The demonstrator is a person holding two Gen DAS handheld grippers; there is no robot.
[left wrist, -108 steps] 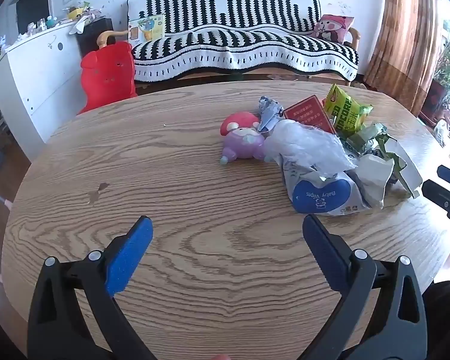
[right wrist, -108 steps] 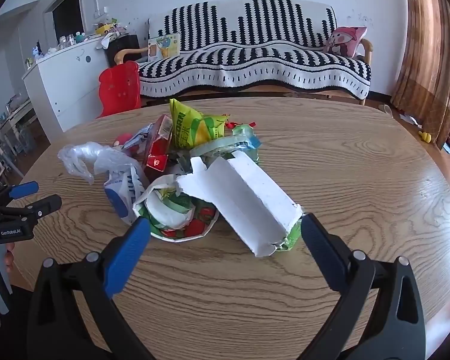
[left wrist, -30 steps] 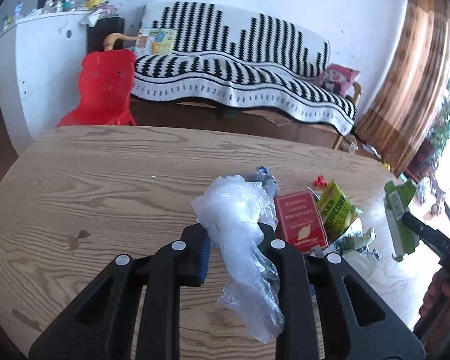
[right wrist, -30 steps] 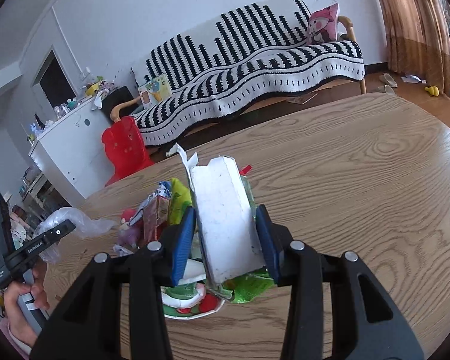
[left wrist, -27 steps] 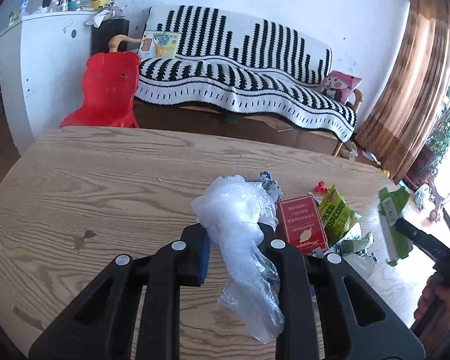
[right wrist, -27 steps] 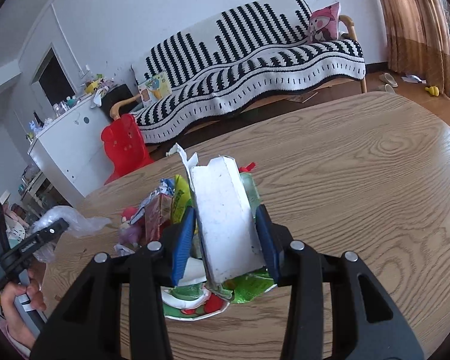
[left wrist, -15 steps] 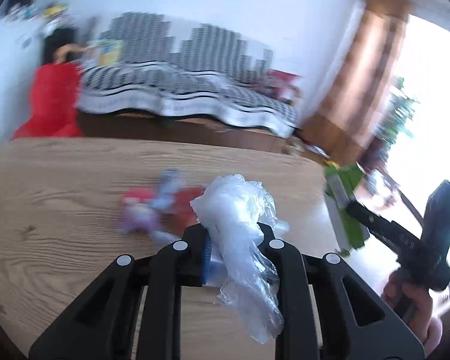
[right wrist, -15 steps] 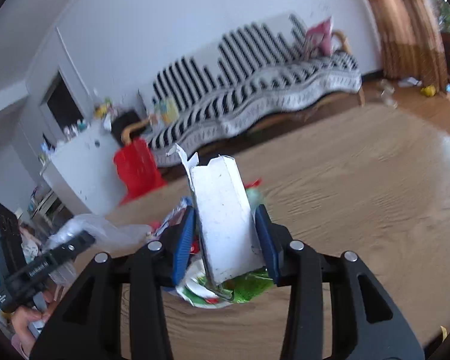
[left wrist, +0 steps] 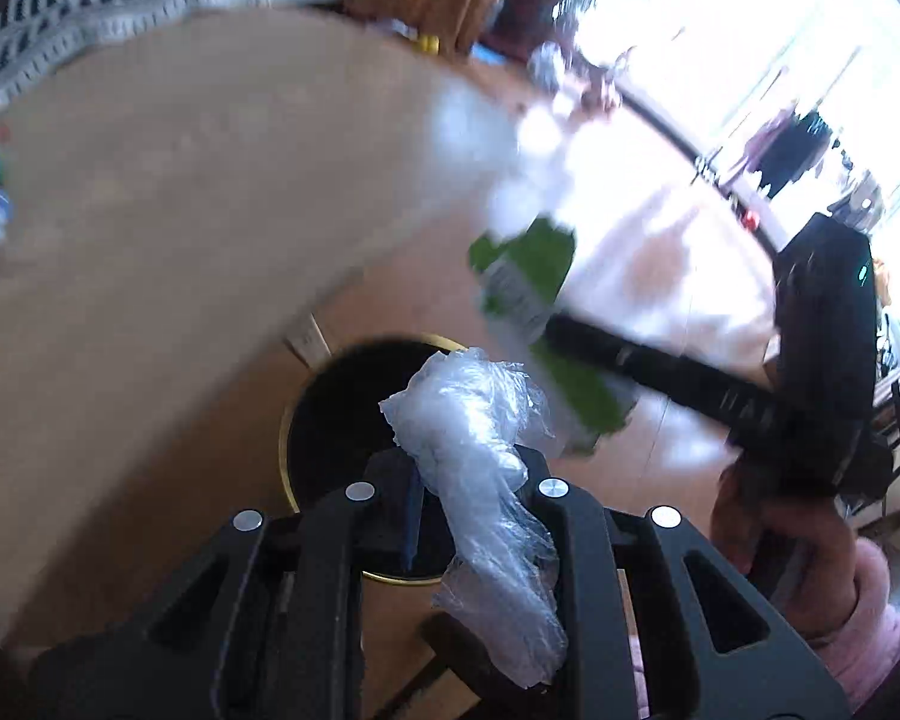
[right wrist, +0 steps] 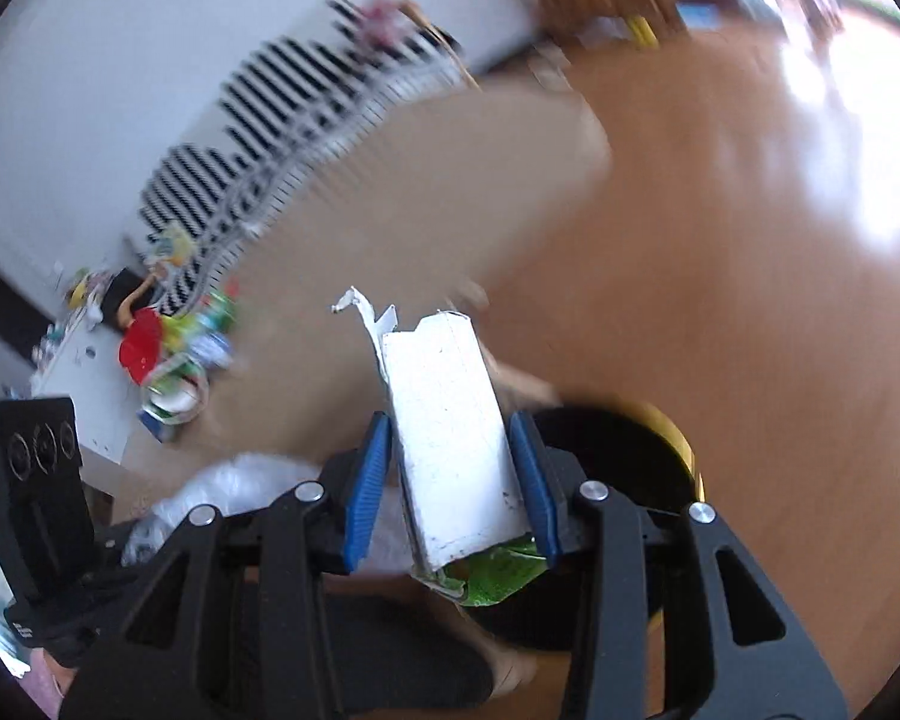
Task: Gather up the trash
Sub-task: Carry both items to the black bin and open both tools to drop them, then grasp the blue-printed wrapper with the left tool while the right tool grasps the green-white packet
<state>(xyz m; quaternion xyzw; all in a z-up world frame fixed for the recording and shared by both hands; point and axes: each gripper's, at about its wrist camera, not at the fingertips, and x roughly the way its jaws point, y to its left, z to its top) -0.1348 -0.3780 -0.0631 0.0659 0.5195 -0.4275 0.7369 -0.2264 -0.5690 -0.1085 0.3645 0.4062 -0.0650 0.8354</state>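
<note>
My left gripper [left wrist: 471, 480] is shut on a crumpled clear plastic bag [left wrist: 480, 450] and hangs over a black bin with a gold rim [left wrist: 285, 450] on the floor. My right gripper [right wrist: 450, 420] is shut on a torn white carton with a green side [right wrist: 444, 468], its blue pads [right wrist: 366, 480] pressing both faces. The bin [right wrist: 630, 438] lies just behind that carton. In the left wrist view the right gripper [left wrist: 660, 372] comes in from the right with the carton [left wrist: 528, 294] above the bin. The left gripper body [right wrist: 42, 480] and the bag [right wrist: 240, 486] show at lower left of the right wrist view.
The round wooden table [left wrist: 150, 210] curves beside the bin, with the remaining trash pile [right wrist: 180, 360] on it. A striped sofa [right wrist: 282, 120] and a red chair [right wrist: 141, 348] stand behind. A hand [left wrist: 768, 516] in a pink sleeve holds the right gripper. Both views are motion-blurred.
Both grippers, open over the pile at first, closed on the bag and the carton. Since then they have swung off the table and down over the bin, holds unchanged.
</note>
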